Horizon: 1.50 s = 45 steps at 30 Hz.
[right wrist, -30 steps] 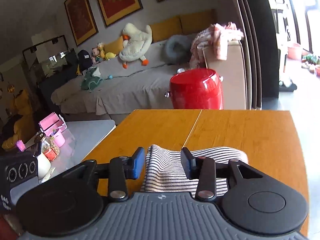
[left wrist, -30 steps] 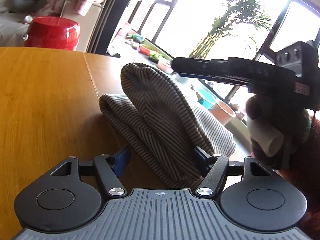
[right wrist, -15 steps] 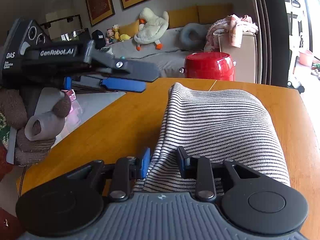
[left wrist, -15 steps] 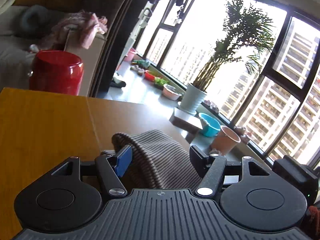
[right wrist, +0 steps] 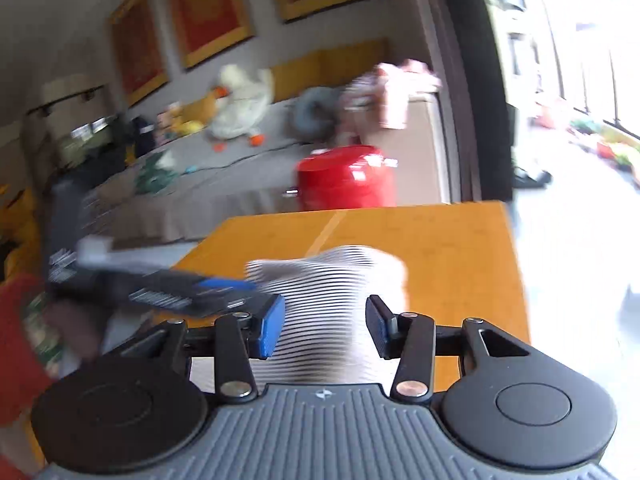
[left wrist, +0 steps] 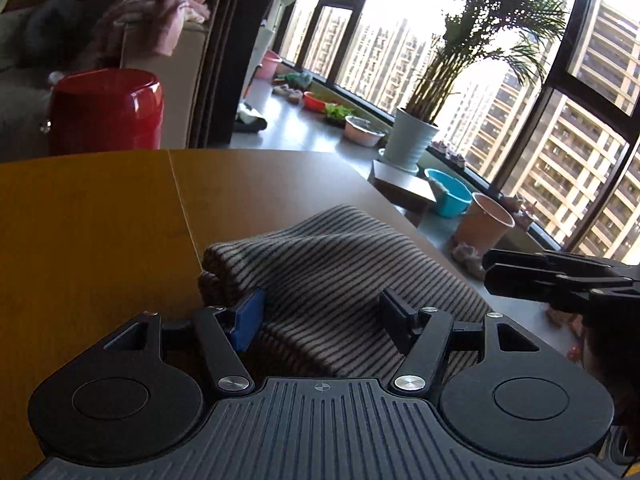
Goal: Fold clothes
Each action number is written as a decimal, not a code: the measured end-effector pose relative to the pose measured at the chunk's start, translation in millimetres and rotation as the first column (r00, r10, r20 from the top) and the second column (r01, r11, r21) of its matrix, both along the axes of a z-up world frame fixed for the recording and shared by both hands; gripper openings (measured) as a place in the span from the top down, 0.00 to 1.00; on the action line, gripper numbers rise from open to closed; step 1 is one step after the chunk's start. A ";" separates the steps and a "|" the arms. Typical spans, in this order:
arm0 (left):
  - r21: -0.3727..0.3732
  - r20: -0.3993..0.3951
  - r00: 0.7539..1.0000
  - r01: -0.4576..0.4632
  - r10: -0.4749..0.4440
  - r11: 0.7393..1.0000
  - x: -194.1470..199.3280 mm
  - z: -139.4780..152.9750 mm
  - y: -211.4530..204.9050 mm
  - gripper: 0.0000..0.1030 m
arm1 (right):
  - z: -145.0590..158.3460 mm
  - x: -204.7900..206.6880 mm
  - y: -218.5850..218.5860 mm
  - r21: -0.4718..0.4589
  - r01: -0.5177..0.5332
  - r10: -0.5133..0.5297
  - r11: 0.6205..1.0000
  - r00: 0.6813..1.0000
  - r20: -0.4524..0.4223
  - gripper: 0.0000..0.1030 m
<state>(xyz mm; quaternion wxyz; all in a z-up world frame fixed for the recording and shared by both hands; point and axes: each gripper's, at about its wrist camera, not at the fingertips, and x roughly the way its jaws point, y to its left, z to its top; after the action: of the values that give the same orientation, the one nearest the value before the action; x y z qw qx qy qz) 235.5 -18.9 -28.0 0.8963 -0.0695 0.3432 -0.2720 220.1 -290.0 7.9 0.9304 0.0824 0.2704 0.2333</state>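
A striped garment (left wrist: 332, 276) lies folded in a thick bundle on the wooden table (left wrist: 100, 220), near its right edge. My left gripper (left wrist: 322, 314) is open and low over the near end of the bundle, with cloth lying between its widely spread fingers. In the blurred right wrist view the same garment (right wrist: 332, 280) sits in front of my right gripper (right wrist: 326, 330), which is open, its pads standing off the cloth on both sides. The right gripper (left wrist: 494, 276) also shows side-on at the garment's right. The left gripper (right wrist: 240, 292) reaches in from the left.
A red round container (left wrist: 106, 112) stands beyond the table's far edge, with a sofa behind it. To the right of the table the floor drops away, with a potted plant (left wrist: 412, 144), bowls and a blue basin (left wrist: 448, 196) by the window. A person's red sleeve (right wrist: 16, 340) is at far left.
The right gripper brought the lifted fold down onto the table and its jaws spread apart, letting go. The left gripper stayed open and settled over the bundle's near end.
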 end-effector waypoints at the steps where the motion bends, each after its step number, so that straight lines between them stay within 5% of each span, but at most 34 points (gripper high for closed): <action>1: -0.003 -0.002 1.000 0.000 0.000 1.000 -0.7 -0.6 1.4 0.33 | -9.6 10.3 -6.6 0.004 0.055 -0.055 0.998 0.998 -0.036 0.51; 6: -0.016 -0.010 1.000 0.003 -0.003 1.000 -3.9 -2.4 7.2 0.33 | -54.5 36.5 -32.3 0.308 0.097 -0.025 0.946 0.973 -0.230 0.44; 8: -0.011 -0.009 1.000 0.001 -0.001 1.000 -5.3 -1.8 7.2 0.32 | -55.6 35.9 -28.7 0.364 0.062 0.029 0.929 0.971 -0.238 0.45; 12: -0.033 -0.016 1.000 -0.002 0.002 0.999 -7.5 -4.7 12.3 0.26 | -28.9 14.5 -7.8 0.269 -0.064 0.096 0.961 0.990 -0.104 0.46; 16: -0.045 -0.007 1.000 0.010 -0.010 0.999 -11.3 -6.8 12.0 0.26 | -33.1 17.5 4.8 0.073 -0.043 0.054 0.996 0.988 -0.147 0.47; 25: -0.037 0.019 1.000 0.025 -0.024 0.999 -18.5 -8.9 10.7 0.23 | -3.1 58.4 -5.9 0.092 0.031 -0.024 0.995 0.997 -0.079 0.42; 29: -0.063 0.008 1.000 0.023 -0.023 0.998 -19.1 -10.2 16.2 0.22 | -22.4 95.4 15.4 0.007 0.026 -0.025 1.000 0.989 -0.147 0.42; 33: -0.089 -0.003 1.000 0.021 -0.022 0.996 -19.8 -11.4 21.6 0.22 | -29.1 113.7 23.6 0.113 0.007 0.019 0.994 0.973 -0.228 0.46; 38: -0.119 -0.026 0.999 0.020 -0.024 0.993 -18.2 -14.6 27.0 0.18 | 3.1 92.8 42.8 0.020 -0.058 0.060 0.998 0.993 -0.098 0.61; 42: -0.169 -0.113 0.993 0.006 -0.026 0.986 -12.9 -29.7 27.6 0.17 | -29.4 104.9 47.5 -0.210 0.010 -0.031 0.978 0.995 -0.096 0.65; 45: -0.182 -0.108 0.994 -0.002 -0.019 0.983 -14.5 -28.8 29.3 0.17 | -28.9 104.5 32.4 -0.094 0.040 -0.053 0.995 0.990 -0.131 0.65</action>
<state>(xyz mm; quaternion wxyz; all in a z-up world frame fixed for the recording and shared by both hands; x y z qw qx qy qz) 221.0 10.4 -56.8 0.8649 -0.1644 0.3658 -0.3019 324.6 -257.6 -21.0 0.9183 0.0613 0.3402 0.1929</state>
